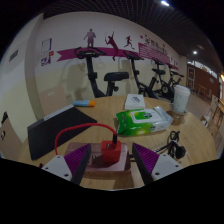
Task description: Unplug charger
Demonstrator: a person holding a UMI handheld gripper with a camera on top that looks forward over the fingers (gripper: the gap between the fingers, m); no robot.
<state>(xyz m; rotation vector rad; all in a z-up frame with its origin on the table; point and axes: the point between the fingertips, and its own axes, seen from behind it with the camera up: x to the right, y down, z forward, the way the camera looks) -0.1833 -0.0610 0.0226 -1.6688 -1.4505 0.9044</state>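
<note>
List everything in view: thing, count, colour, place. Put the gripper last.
Table: one, wooden, under everything.
Red object: one, red with a looping red cord, between the fingers; contact unclear.
Dark flat item: one, black, beyond the left finger.
Wipes pack: one, green and white, beyond the right finger.
White packet: one, behind the wipes pack.
White container: one, far right of the table.
Exercise bikes: several, black, along the wall.
Gripper: one, purple pads, fingers open.
</note>
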